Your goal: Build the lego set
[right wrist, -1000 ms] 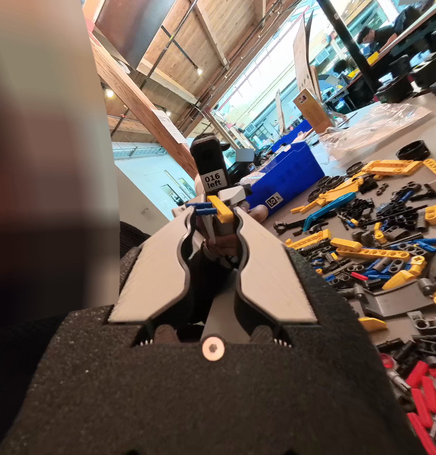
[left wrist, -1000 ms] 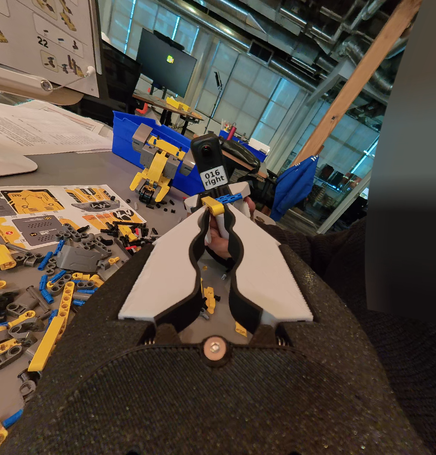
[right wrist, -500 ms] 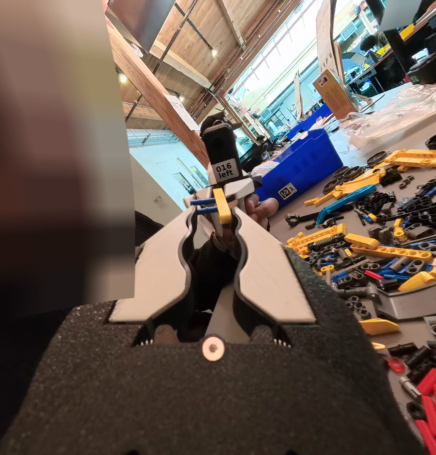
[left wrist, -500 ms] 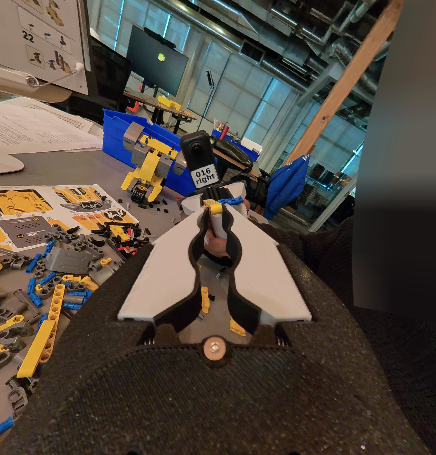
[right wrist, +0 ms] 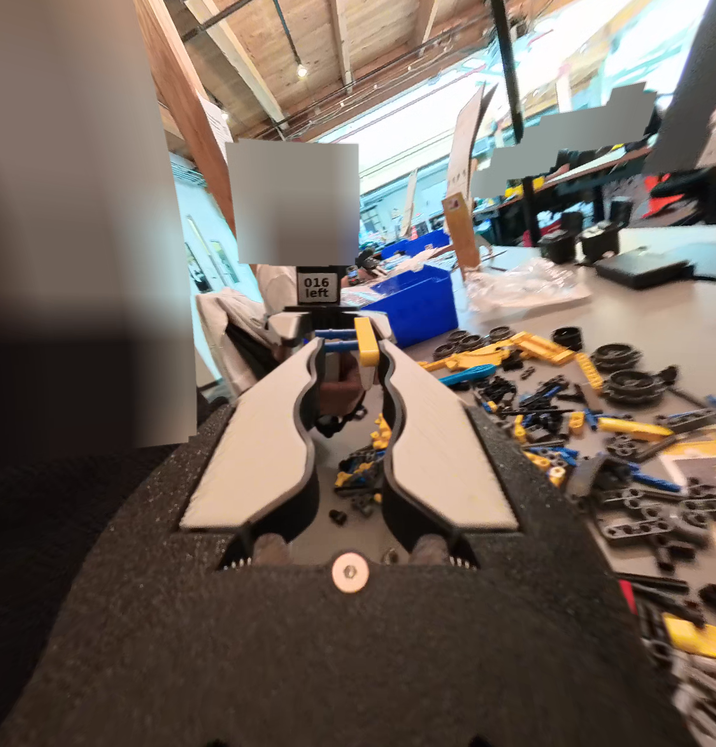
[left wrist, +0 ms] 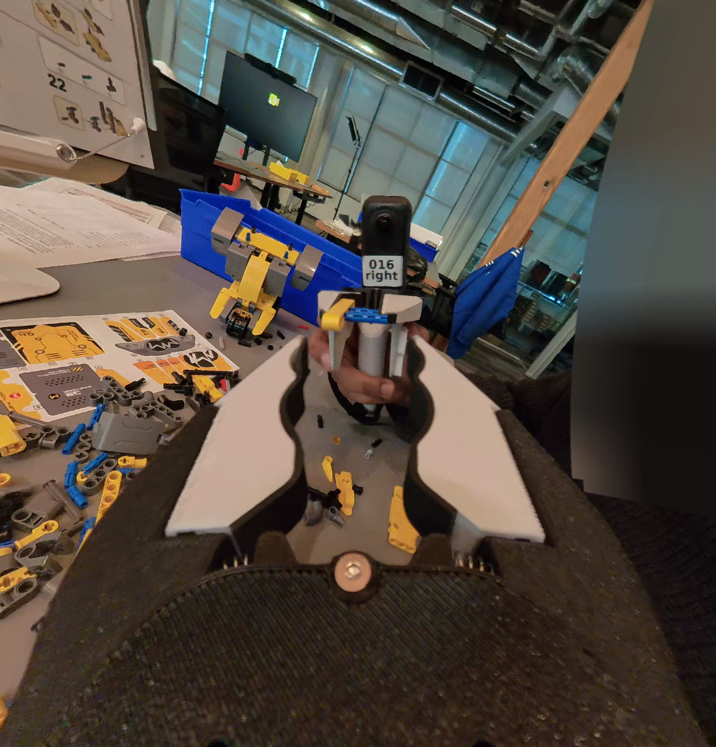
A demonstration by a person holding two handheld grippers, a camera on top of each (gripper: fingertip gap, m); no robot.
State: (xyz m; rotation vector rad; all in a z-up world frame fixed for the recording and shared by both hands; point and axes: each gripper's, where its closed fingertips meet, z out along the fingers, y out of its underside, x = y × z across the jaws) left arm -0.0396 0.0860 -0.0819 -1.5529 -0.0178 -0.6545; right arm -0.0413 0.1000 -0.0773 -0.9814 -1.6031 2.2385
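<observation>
My right gripper [right wrist: 350, 345] is shut on a small yellow Lego piece [right wrist: 366, 341] with two blue pins [right wrist: 336, 339] sticking out sideways, held in the air above the table. The left wrist view shows that gripper [left wrist: 368, 319] head-on, with the yellow piece [left wrist: 338, 317] and a blue pin [left wrist: 366, 314] across its tips. My left gripper [left wrist: 358, 347] is open and empty, just short of the piece. A partly built yellow and grey model [left wrist: 259, 283] stands behind on the grey table [left wrist: 126, 287].
Loose yellow, blue, grey and black pieces [left wrist: 85, 456] lie at the left, with more [right wrist: 550, 404] and black wheels [right wrist: 623, 364] at the right. A sticker sheet [left wrist: 85, 355], a blue bin [left wrist: 308, 258] and instruction pages on a stand [left wrist: 65, 72] are nearby. Left and right tips are no more than a few centimetres apart.
My left gripper was shut on the yellow piece together with the right one; it has opened, let go and drawn back. The right gripper keeps the piece and has tilted toward the table.
</observation>
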